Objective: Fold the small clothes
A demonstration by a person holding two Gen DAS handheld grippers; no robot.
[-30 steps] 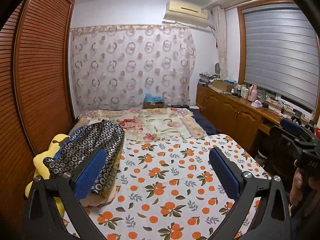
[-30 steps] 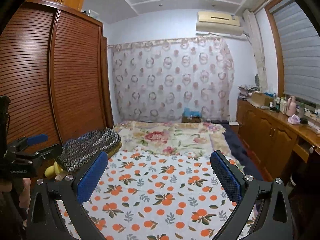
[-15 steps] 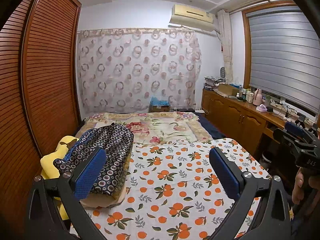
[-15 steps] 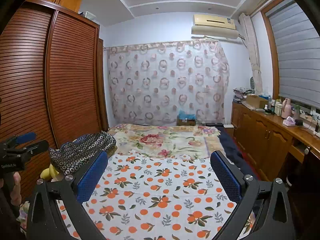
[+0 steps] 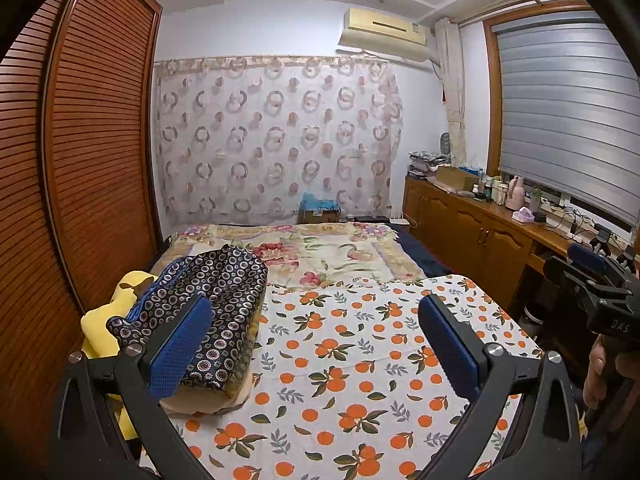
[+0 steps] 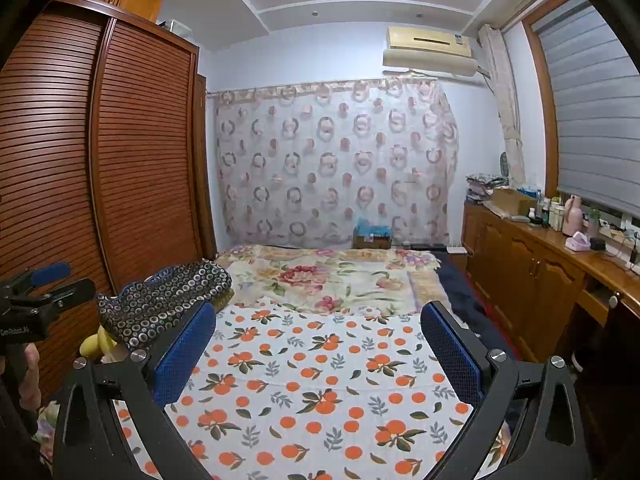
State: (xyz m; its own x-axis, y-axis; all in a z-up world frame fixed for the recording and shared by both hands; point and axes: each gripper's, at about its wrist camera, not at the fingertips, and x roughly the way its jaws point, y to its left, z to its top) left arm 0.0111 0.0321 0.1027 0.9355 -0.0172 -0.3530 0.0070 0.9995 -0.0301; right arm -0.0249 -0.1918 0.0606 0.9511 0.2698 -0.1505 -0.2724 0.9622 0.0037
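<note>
A dark garment with a ring pattern point(image 5: 208, 308) lies folded on top of a small pile at the left side of the bed, over beige and yellow cloth point(image 5: 100, 320). It also shows in the right wrist view point(image 6: 164, 300). My left gripper point(image 5: 316, 344) is open and empty, held above the orange-print sheet point(image 5: 360, 360). My right gripper point(image 6: 316, 348) is open and empty above the same sheet point(image 6: 320, 380). Each gripper shows at the edge of the other's view.
A floral blanket point(image 5: 312, 252) covers the far half of the bed. A brown louvred wardrobe point(image 5: 80, 160) runs along the left. A wooden counter point(image 5: 480, 232) with bottles stands on the right. A curtain point(image 5: 276, 140) hangs at the back.
Both grippers have tilted upward and drawn back a little, so more ceiling shows. Both stay open and empty.
</note>
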